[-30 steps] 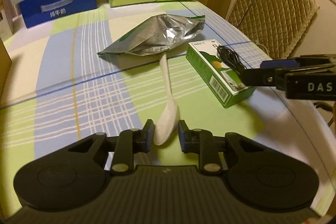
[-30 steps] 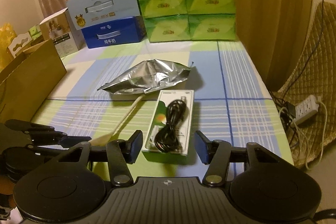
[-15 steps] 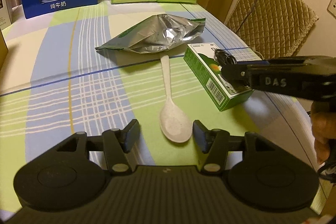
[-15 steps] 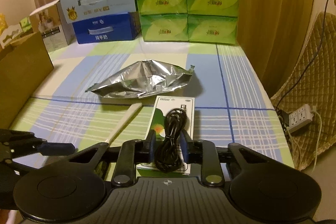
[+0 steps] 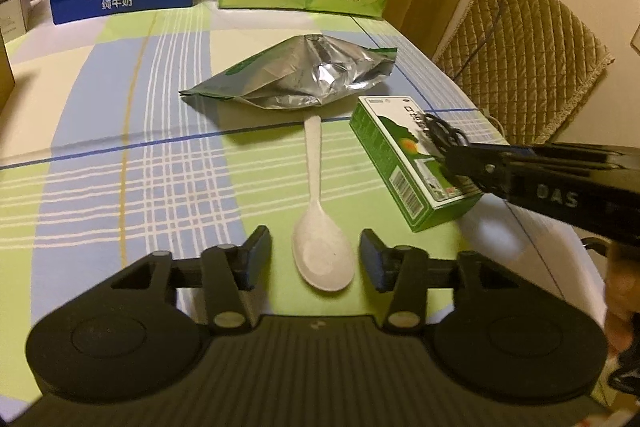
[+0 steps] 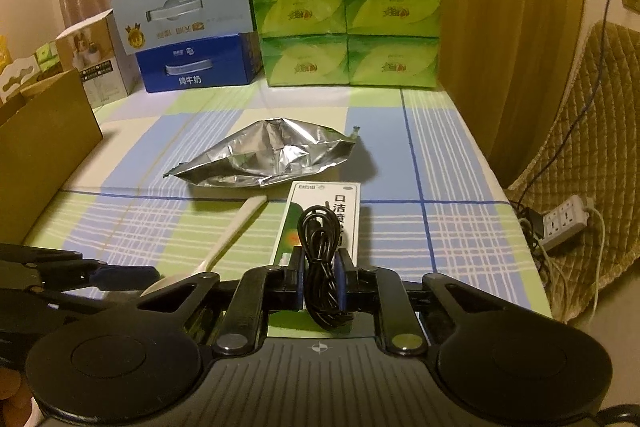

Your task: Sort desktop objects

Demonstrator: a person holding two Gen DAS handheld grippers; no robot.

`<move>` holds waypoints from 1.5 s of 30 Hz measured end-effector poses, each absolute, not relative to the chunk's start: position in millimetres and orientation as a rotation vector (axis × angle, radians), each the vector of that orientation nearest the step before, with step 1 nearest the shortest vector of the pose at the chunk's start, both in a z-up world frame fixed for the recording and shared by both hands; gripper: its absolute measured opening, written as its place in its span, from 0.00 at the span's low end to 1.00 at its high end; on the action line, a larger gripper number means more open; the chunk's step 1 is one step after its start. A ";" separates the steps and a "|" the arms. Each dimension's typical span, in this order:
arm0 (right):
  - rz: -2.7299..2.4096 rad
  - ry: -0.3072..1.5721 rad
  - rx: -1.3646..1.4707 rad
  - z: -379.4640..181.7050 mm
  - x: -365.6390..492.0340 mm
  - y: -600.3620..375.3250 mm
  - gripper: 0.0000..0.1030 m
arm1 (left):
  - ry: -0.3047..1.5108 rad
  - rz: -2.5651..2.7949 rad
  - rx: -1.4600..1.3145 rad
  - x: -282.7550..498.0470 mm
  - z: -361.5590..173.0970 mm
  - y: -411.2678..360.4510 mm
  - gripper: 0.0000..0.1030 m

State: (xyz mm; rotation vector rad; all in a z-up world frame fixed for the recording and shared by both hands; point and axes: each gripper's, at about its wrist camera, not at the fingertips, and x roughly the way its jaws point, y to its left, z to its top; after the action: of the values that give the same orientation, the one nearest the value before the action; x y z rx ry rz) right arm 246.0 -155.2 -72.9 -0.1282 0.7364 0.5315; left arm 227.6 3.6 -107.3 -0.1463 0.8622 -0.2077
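spoon [image 5: 320, 211]: 1 | foil bag [image 5: 304, 77]: 1 | green box [image 5: 412, 163]: 1 | cable [image 6: 320, 259]: 1 | tissue packs [image 6: 344, 7]: 6

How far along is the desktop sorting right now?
Nothing looks sorted yet. In hand: the right hand-held gripper has just closed on the black cable lying on the green box. The left hand-held gripper stands open around the white spoon. The spoon, box and foil bag remain on the tablecloth.

dim warm indoor light, yellowish cast in both views. foil bag [image 5: 298, 79] throws glare and a soft shadow toward the camera. heavy fisheye bending, dark vignette in corners. hand [image 5: 620, 291] at right edge blurred; overall soft, compressed.
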 end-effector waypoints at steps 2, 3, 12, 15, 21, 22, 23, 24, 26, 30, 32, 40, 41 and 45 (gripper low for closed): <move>0.528 0.735 -0.127 -72.3 243.0 -157.1 0.11 | 0.862 -0.207 -0.133 226.8 -107.3 2.7 0.28; 0.525 0.736 -0.127 -72.3 241.8 -158.0 0.11 | 0.862 -0.210 -0.123 226.4 -107.4 2.2 0.27; 0.526 0.767 -0.100 -69.1 221.5 -176.7 0.11 | 0.879 -0.237 -0.006 202.2 -103.9 -4.8 0.27; 0.527 0.782 -0.081 -65.4 208.7 -187.1 0.11 | 0.884 -0.253 0.028 183.6 -97.8 -7.0 0.27; 0.534 0.832 -0.078 -70.8 174.7 -205.6 0.11 | 0.888 -0.283 0.054 145.4 -95.2 -0.9 0.27; 0.536 0.839 -0.076 -73.2 169.2 -208.0 0.11 | 0.891 -0.286 0.061 141.4 -95.7 -0.1 0.27; 0.537 0.844 -0.076 -76.0 163.6 -210.1 0.11 | 0.893 -0.286 0.070 137.8 -96.8 0.7 0.27; 0.540 0.847 -0.074 -79.0 158.7 -211.6 0.11 | 0.895 -0.286 0.076 134.6 -98.4 1.5 0.27; 0.541 0.854 -0.072 -85.0 151.4 -213.8 0.11 | 0.894 -0.282 0.078 130.7 -100.0 2.4 0.27; 0.534 0.855 -0.080 -93.9 143.3 -213.6 0.11 | 0.877 -0.263 0.087 127.9 -102.0 1.6 0.27; 0.533 0.845 -0.091 -95.6 140.7 -212.9 0.11 | 0.874 -0.260 0.075 128.7 -102.2 0.9 0.27; 0.534 0.831 -0.112 -99.0 141.8 -209.6 0.11 | 0.862 -0.240 0.062 131.0 -103.4 -0.8 0.27; 0.533 0.828 -0.112 -99.0 140.9 -209.3 0.11 | 0.858 -0.239 0.079 130.3 -103.6 -2.0 0.29; 0.530 0.823 -0.106 -99.7 140.8 -209.7 0.11 | 0.848 -0.236 0.106 128.2 -104.5 -3.5 0.32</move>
State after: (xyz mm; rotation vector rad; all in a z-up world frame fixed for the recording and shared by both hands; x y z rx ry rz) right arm 140.8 -209.7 -99.7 -0.1065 0.8233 0.5304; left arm 128.2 -3.5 -104.5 0.1056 0.8478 -0.2363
